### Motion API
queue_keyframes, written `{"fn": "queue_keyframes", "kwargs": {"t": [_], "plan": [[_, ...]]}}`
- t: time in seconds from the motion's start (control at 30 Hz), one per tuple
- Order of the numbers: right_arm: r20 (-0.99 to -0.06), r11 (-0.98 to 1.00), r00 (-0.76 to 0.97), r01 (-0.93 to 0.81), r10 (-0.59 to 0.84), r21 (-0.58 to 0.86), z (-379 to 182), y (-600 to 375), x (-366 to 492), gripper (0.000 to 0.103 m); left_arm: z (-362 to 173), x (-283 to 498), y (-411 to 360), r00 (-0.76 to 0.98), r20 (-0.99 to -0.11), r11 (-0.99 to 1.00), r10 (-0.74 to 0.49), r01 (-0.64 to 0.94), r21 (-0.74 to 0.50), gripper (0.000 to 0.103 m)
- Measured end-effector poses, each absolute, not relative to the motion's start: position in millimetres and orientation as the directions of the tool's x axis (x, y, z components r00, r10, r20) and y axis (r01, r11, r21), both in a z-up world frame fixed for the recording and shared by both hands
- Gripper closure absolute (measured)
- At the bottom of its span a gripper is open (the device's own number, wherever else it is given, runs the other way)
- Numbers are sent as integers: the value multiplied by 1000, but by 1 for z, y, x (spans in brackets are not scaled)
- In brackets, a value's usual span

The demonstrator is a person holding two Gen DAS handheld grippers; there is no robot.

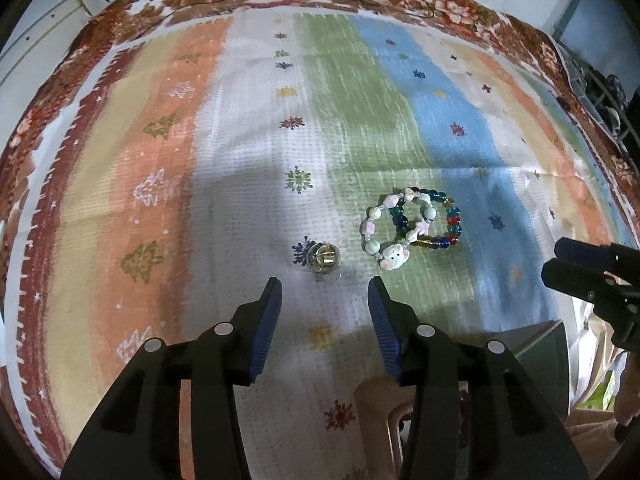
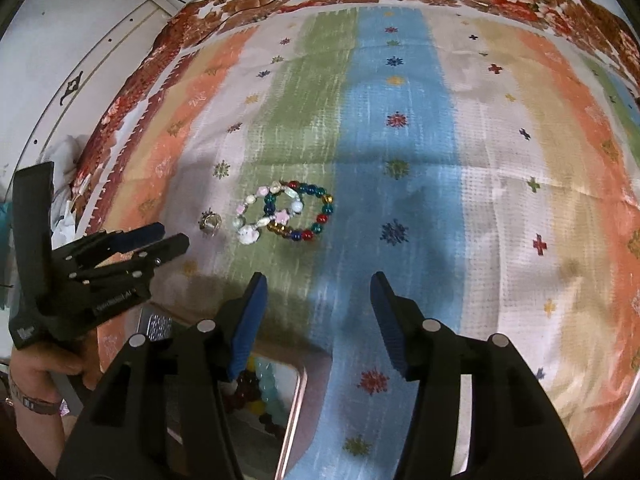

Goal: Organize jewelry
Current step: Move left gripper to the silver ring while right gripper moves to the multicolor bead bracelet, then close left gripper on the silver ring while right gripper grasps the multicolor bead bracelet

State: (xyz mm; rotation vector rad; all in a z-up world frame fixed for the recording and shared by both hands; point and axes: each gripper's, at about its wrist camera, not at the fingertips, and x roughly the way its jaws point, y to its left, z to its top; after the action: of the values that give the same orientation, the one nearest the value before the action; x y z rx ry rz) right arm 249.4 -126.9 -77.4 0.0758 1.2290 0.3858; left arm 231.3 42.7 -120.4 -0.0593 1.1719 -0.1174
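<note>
Jewelry lies loose on the striped cloth (image 1: 248, 184): a small gold ring (image 1: 323, 257) and, just beside it, two bead bracelets that overlap, a pale one (image 1: 386, 226) with a little white animal charm and a dark multicoloured one (image 1: 442, 220). All three sit together near the middle of the cloth, well clear of its flowered border, so either hand can come at them from above.

At the near edge a pink-rimmed tray (image 2: 298, 396) already has beads in it, partly hidden behind the right gripper's finger; this is probably where the pieces belong.

Both tools point steeply down at the cloth. The left gripper (image 1: 325, 286) has its jaws parted about halfway with nothing between them, and the ring sits just beyond its fingertips, roughly centred in the gap, which suggests that the ring is its target. The right gripper (image 2: 318, 284) is likewise half open and empty; the bracelets lie ahead and to the left of its line, so it would need to shift across before closing on one.
</note>
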Motion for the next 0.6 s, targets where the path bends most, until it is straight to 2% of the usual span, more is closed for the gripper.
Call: {"fn": "queue_keyframes", "kwargs": {"t": [0.6], "plan": [[-938, 947, 212, -225, 276, 228, -119, -118, 294, 48, -135, 252, 40, 352, -928, 992, -119, 69, -101, 57]]}}
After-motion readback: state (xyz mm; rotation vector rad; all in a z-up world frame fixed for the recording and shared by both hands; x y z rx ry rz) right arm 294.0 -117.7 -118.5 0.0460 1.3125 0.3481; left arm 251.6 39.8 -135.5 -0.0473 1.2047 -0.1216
